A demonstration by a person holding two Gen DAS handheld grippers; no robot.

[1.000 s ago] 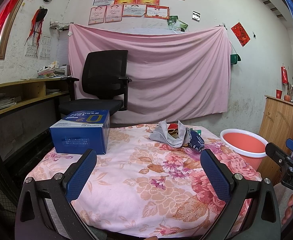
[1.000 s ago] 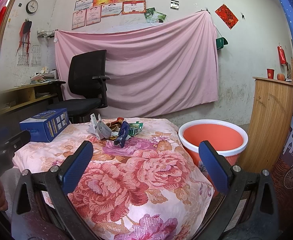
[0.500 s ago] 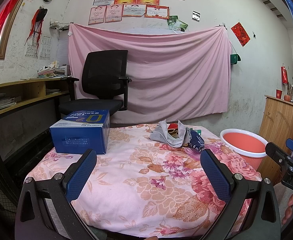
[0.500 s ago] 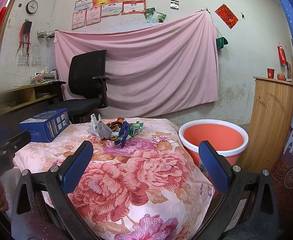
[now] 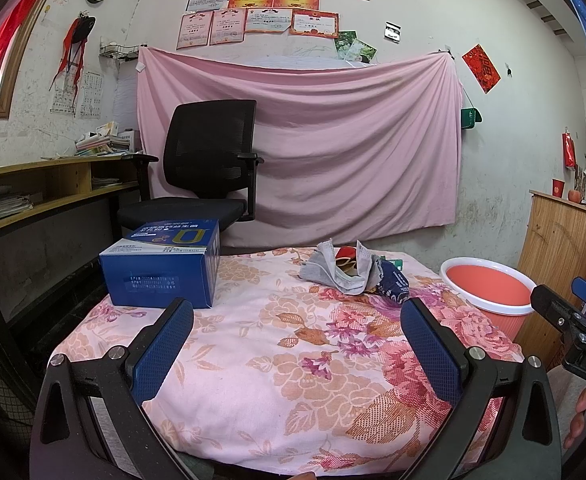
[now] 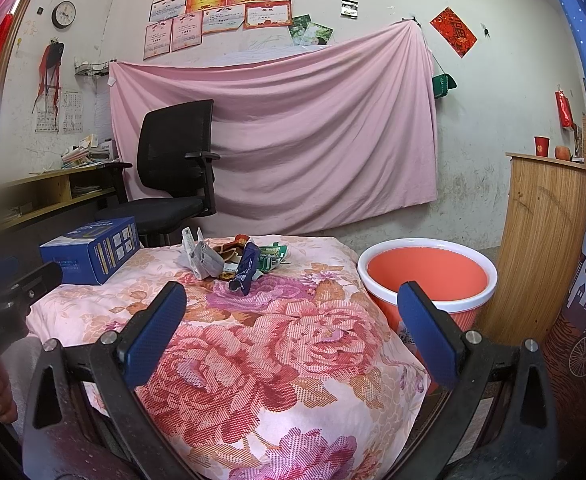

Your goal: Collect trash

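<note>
A small heap of trash (image 5: pixel 353 272) lies at the far side of the floral-covered table (image 5: pixel 285 360): a crumpled grey paper, a dark blue wrapper (image 6: pixel 247 268), red and green scraps. It also shows in the right wrist view (image 6: pixel 229 258). An orange bucket with a white rim (image 6: pixel 429 276) stands right of the table, also in the left wrist view (image 5: pixel 489 288). My left gripper (image 5: pixel 297 344) is open and empty over the table's near edge. My right gripper (image 6: pixel 293 332) is open and empty, well short of the heap.
A blue carton (image 5: pixel 165 268) sits on the table's left side. A black office chair (image 5: pixel 209 172) stands behind the table before a pink sheet. A wooden cabinet (image 6: pixel 545 248) stands at right, a shelf desk (image 5: pixel 45 188) at left.
</note>
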